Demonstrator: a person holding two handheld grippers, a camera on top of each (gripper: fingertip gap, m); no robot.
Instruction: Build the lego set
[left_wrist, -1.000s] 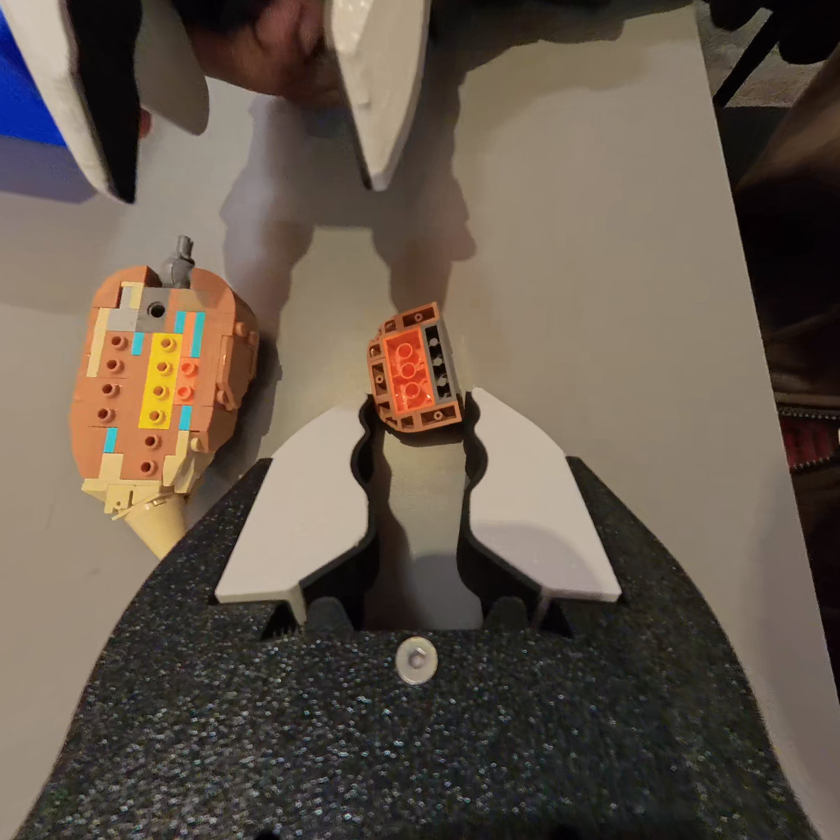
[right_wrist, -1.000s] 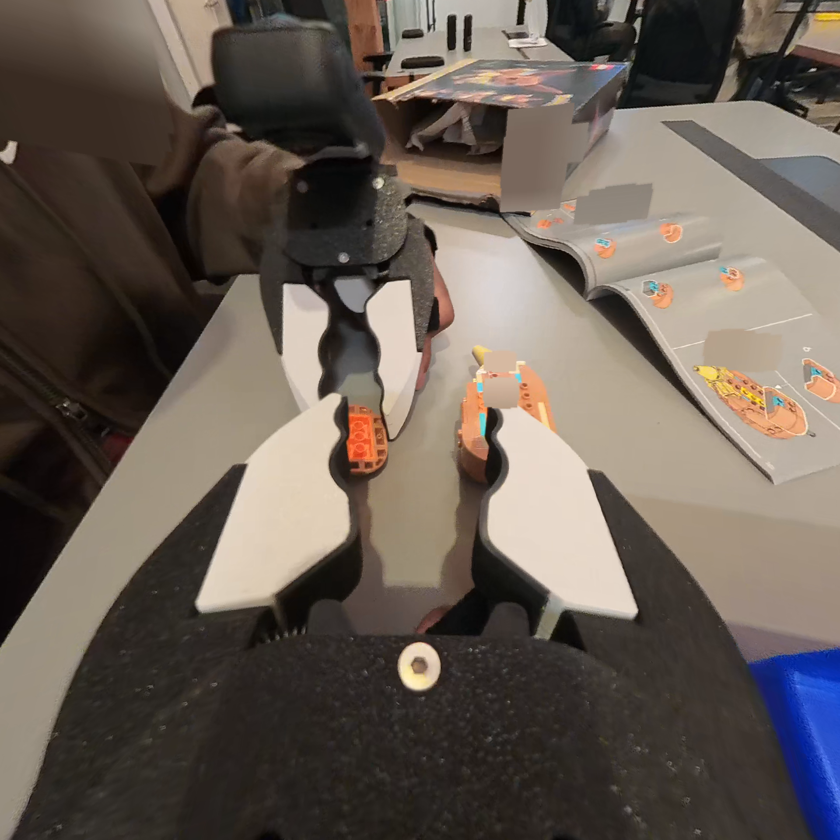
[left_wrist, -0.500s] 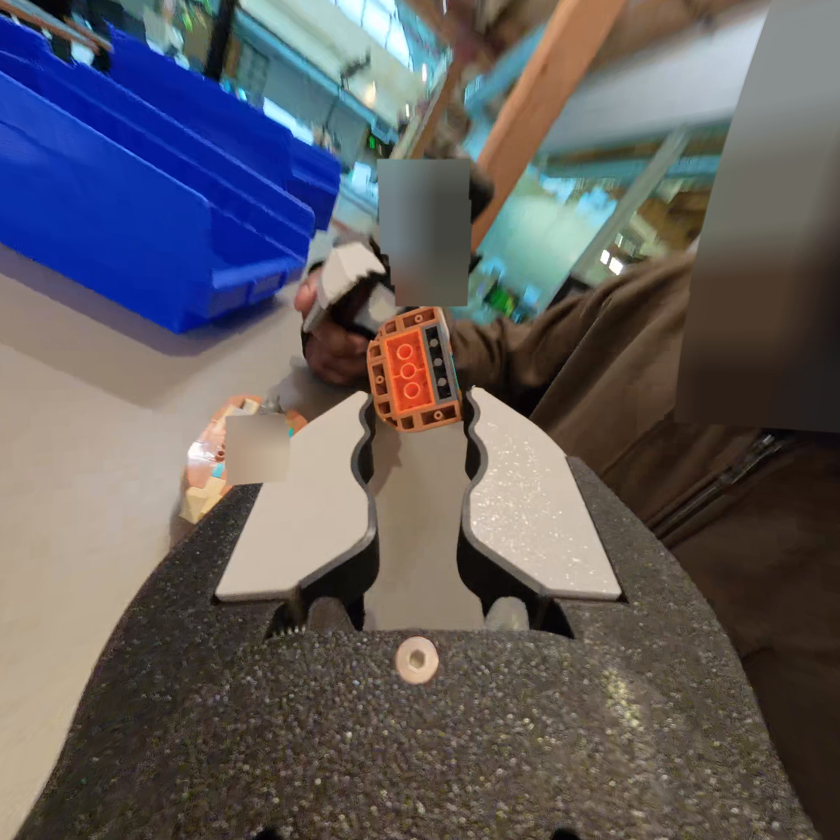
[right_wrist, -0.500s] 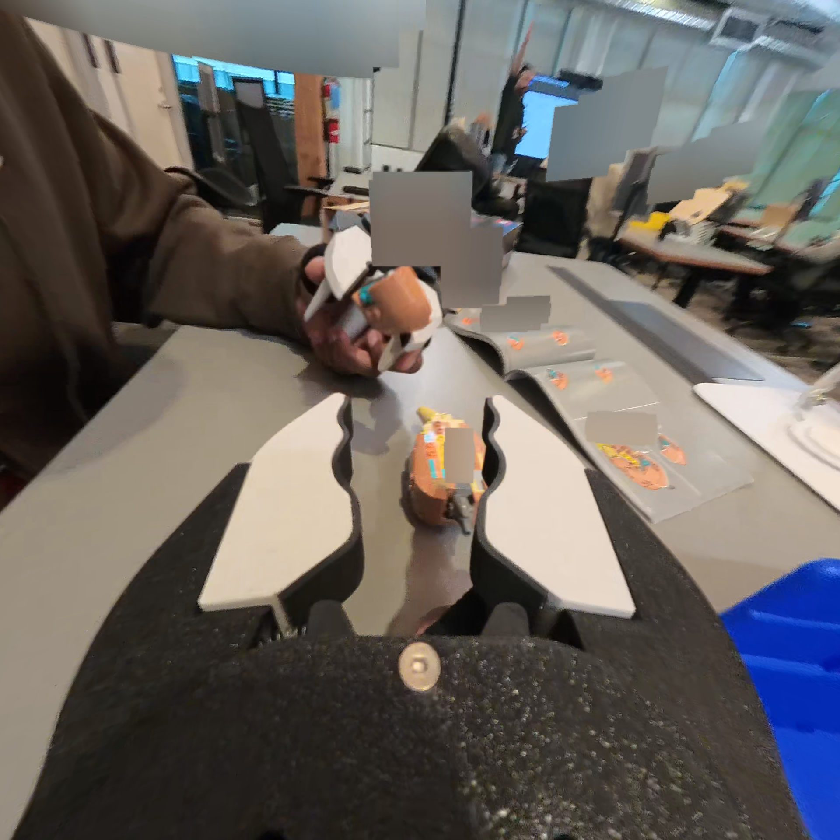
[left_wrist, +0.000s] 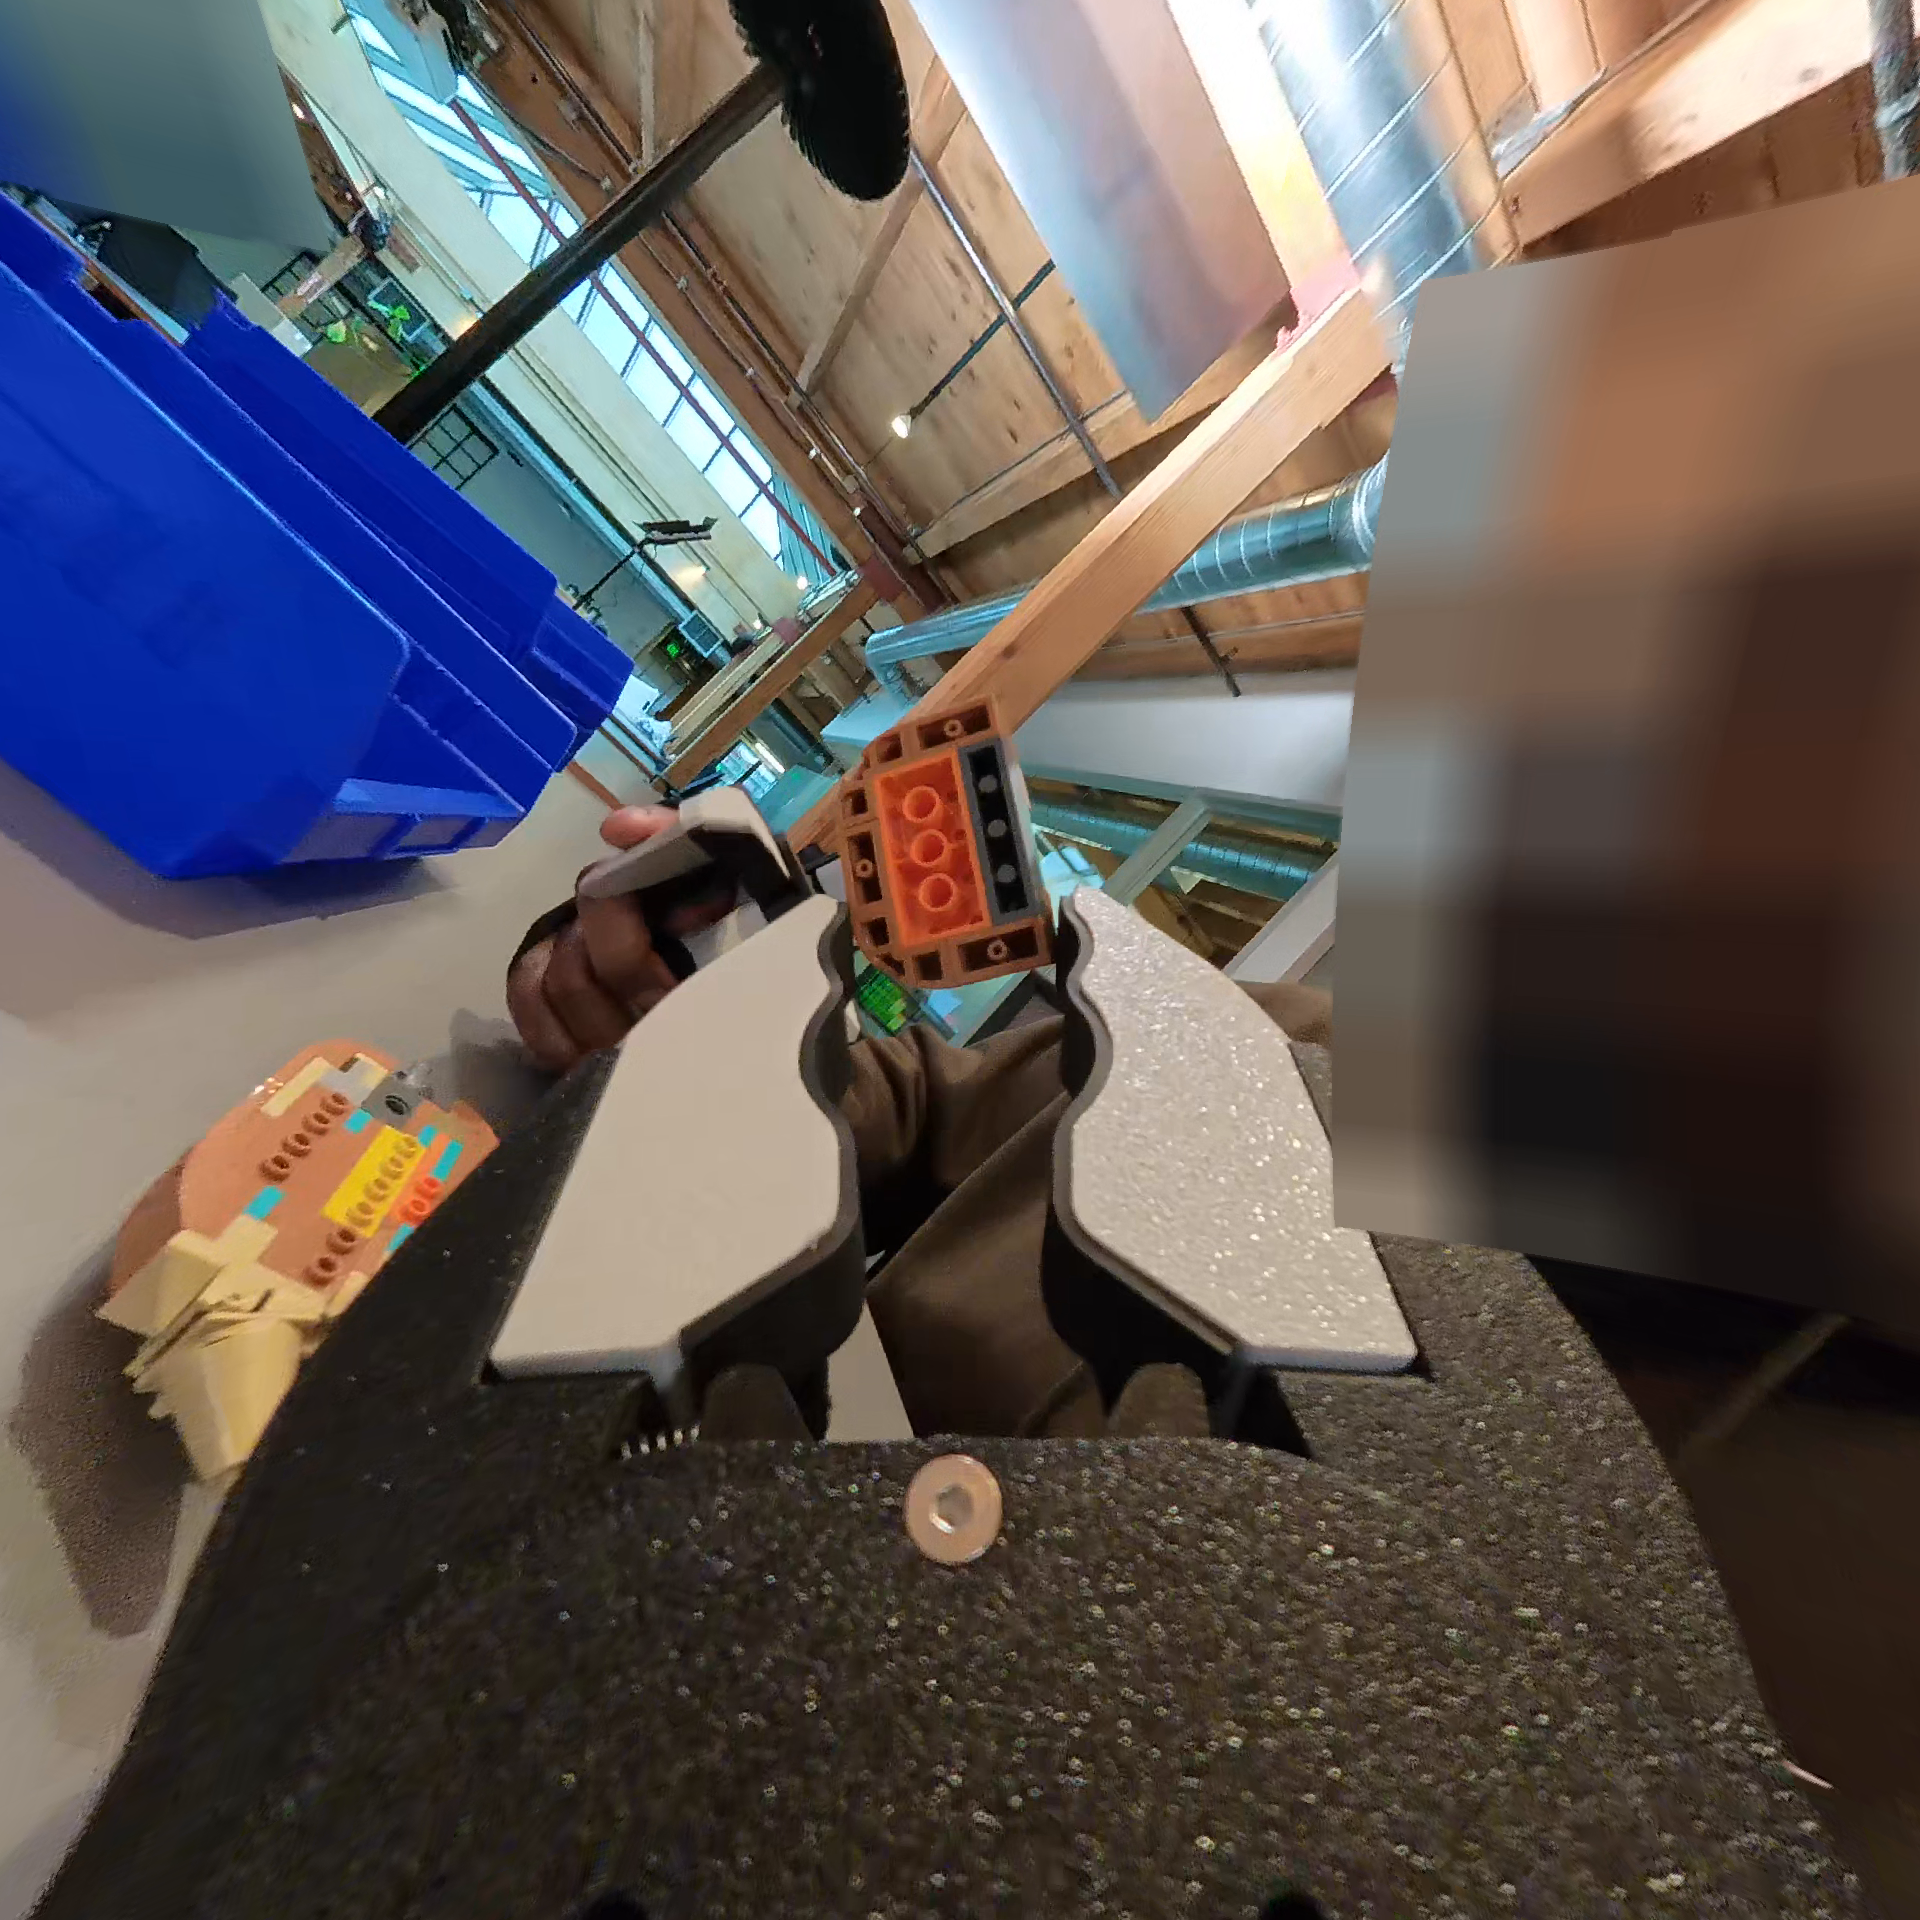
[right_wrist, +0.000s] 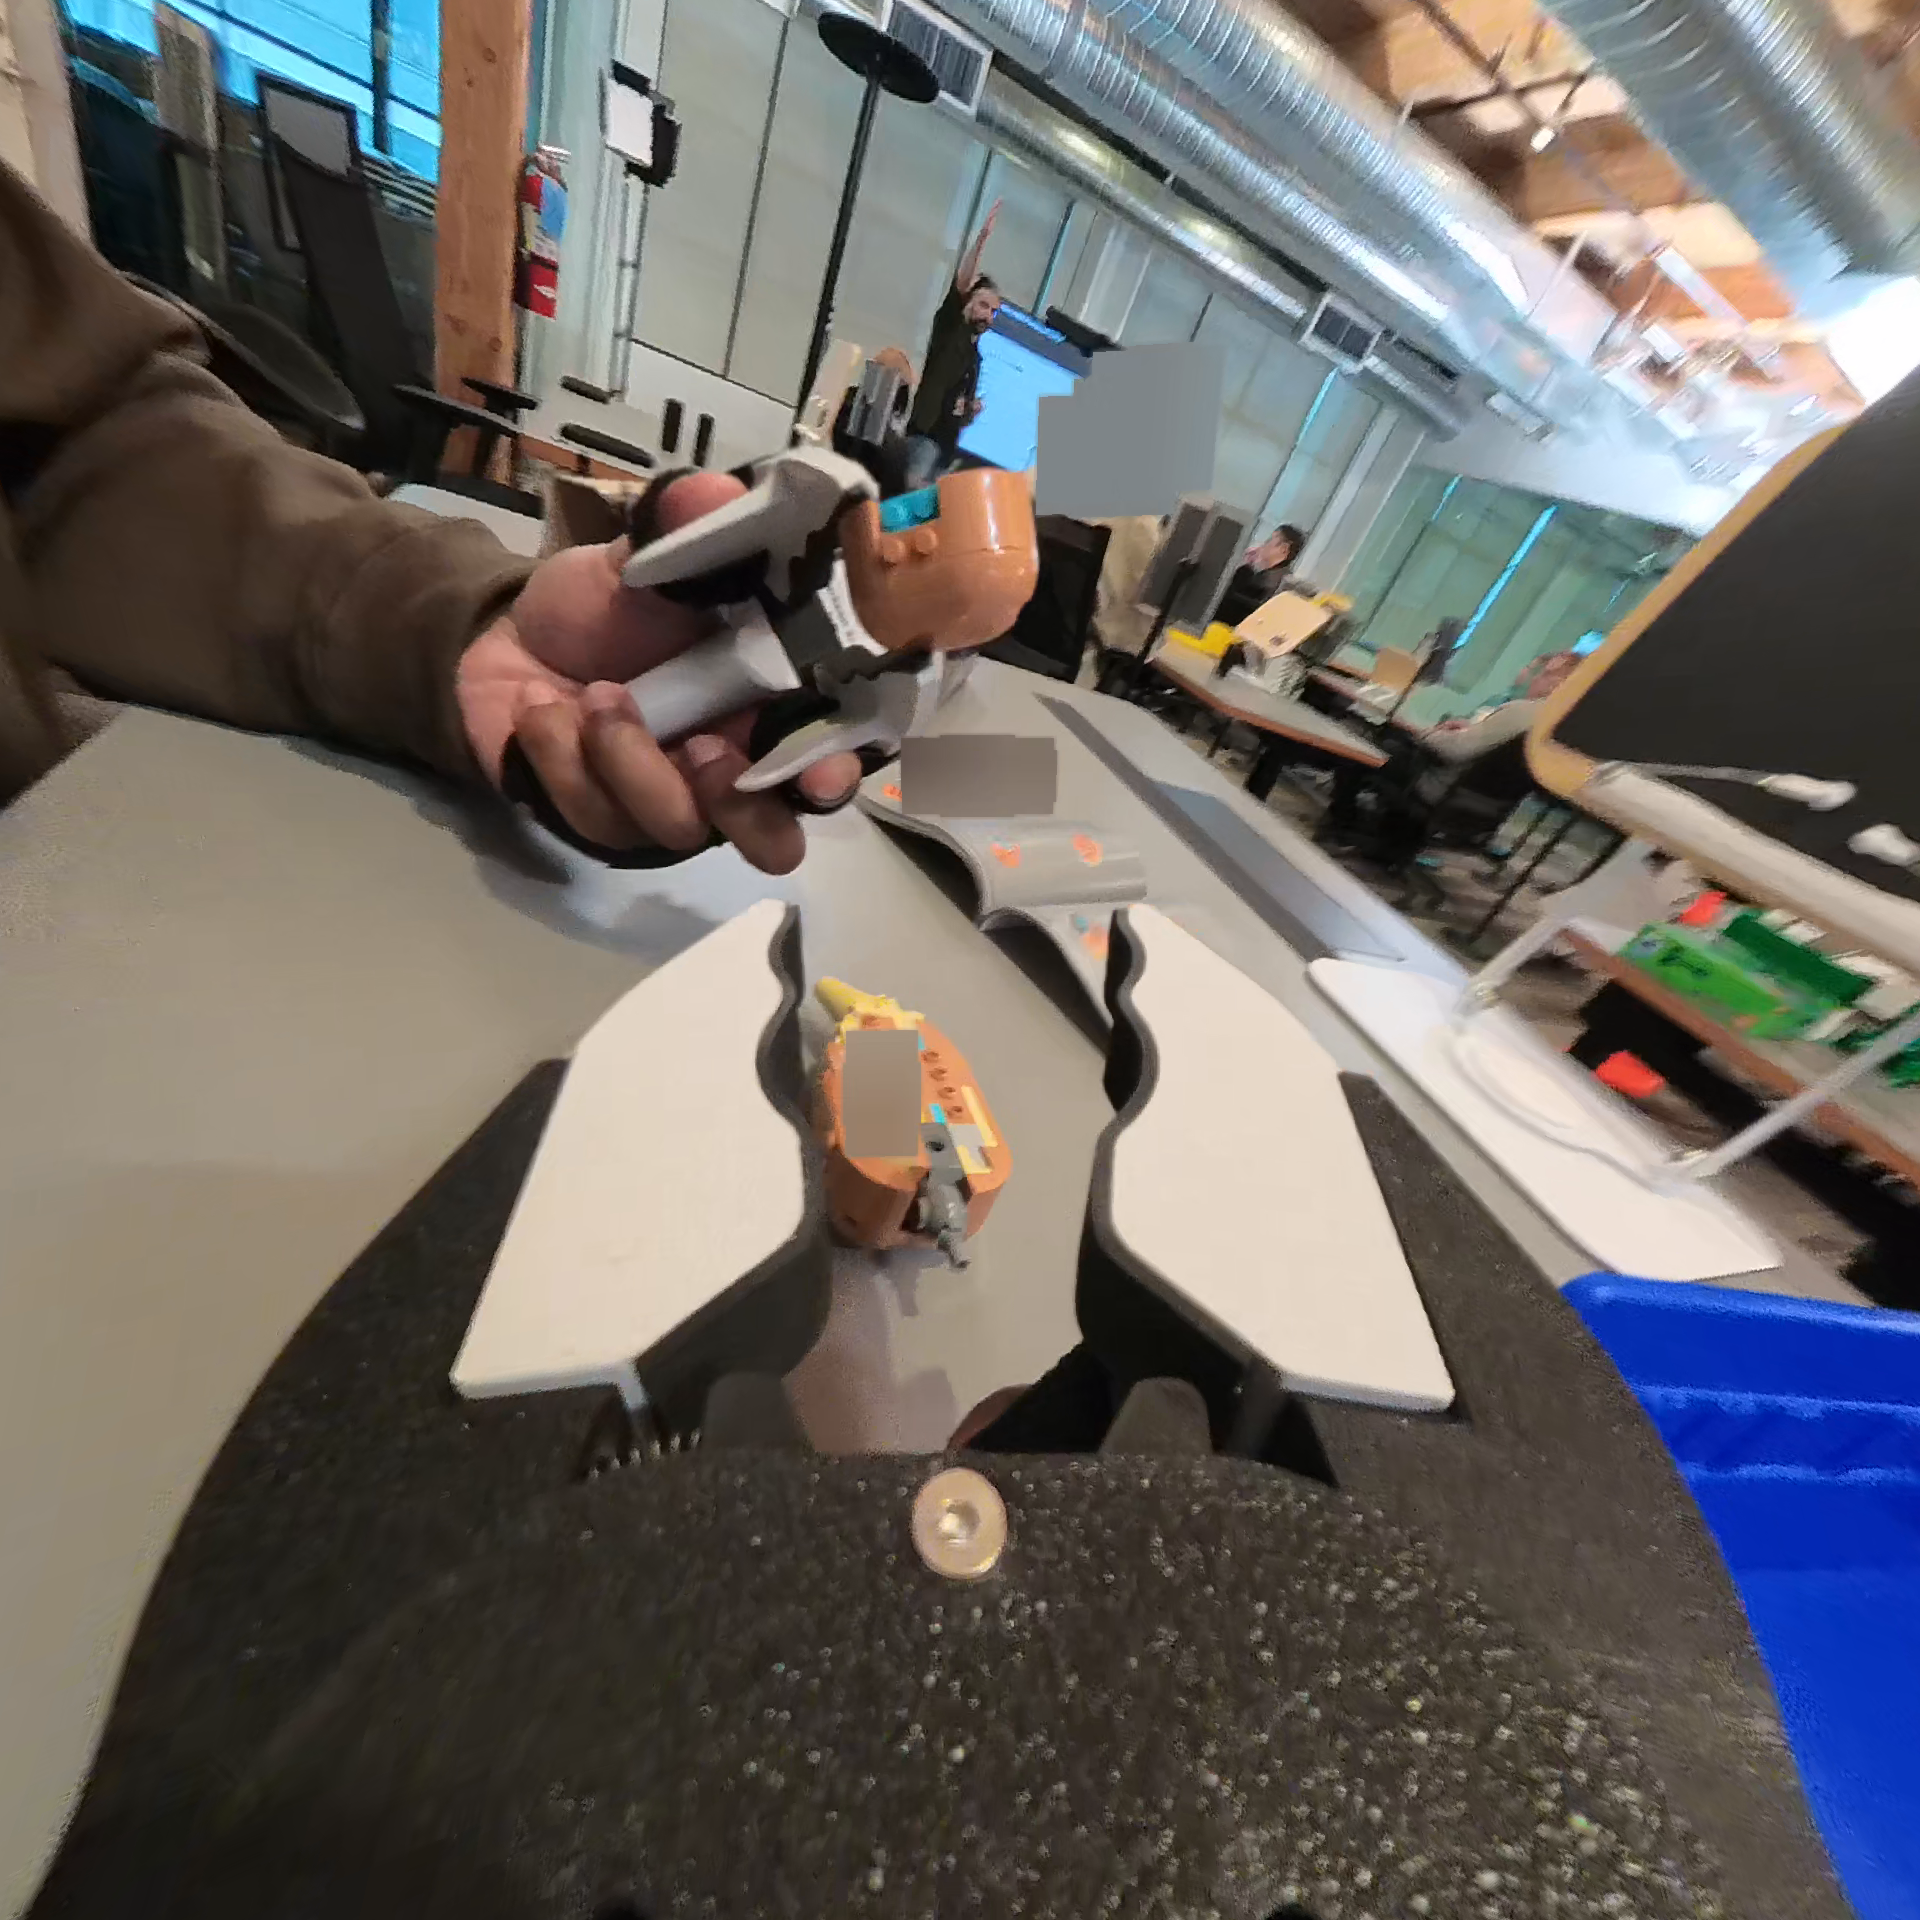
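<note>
Left gripper (left_wrist: 948, 920) clamped on small brown lego piece (left_wrist: 940, 854) above the table-top lego model (right_wrist: 906, 1132); right gripper (right_wrist: 951, 940) agape, empty.

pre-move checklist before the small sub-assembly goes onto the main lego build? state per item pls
1. Left hand-held gripper shut on the small brown sub-assembly: ok.
2. Sub-assembly lifted off the table: ok.
3. Right hand-held gripper open and empty: ok.
4. Main lego build lying on the table, in line with the open right fingers but not gripped: not ok if it needs bracing.
5. Mating studs on the build matched to the sub-assembly's underside: cannot tell.
6. Instruction booklet open beyond the build: ok.
</note>
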